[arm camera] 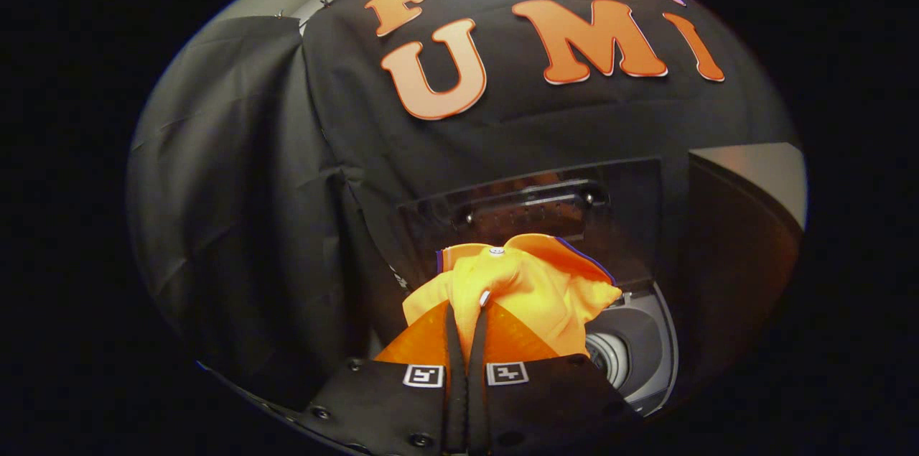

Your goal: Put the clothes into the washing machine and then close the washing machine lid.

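Hand-held gripper [467,312] clamped together on bunched orange garment [531,291], collar pointed far and upward, washing machine [639,348] opening just beyond, lid [531,208] raised

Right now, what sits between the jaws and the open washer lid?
The orange garment, pinched in the closed gripper, bunches up ahead of the raised washing machine lid in the gripper view.

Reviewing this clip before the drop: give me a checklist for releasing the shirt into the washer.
1. Gripper fingers closed on the yellow garment: ok.
2. Garment lifted, bunched ahead of the fingers: ok.
3. Washing machine opening exposed, right of the fingers: ok.
4. Lid raised behind the garment: ok.
5. Garment centred over the drum: not ok, it hangs left of the opening.
6. Drum contents: cannot tell.
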Action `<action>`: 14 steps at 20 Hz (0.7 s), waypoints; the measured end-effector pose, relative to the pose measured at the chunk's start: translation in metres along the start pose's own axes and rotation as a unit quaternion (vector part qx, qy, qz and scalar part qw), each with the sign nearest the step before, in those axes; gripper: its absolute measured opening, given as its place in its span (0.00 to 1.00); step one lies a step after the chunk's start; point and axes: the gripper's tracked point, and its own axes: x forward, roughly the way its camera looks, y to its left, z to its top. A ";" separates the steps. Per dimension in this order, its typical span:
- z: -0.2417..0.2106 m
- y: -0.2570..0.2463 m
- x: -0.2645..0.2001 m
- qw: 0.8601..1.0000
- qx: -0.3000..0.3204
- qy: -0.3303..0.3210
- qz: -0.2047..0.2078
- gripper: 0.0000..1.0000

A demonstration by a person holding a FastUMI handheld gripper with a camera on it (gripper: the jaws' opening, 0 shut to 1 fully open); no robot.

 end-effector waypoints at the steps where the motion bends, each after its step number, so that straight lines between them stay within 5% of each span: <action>1: -0.012 -0.006 0.013 1.000 0.002 0.012 -0.008 0.08; 11: -0.090 -0.062 0.088 0.991 0.046 0.109 -0.065 0.08; 14: -0.121 -0.076 0.103 0.979 0.072 0.173 -0.085 0.09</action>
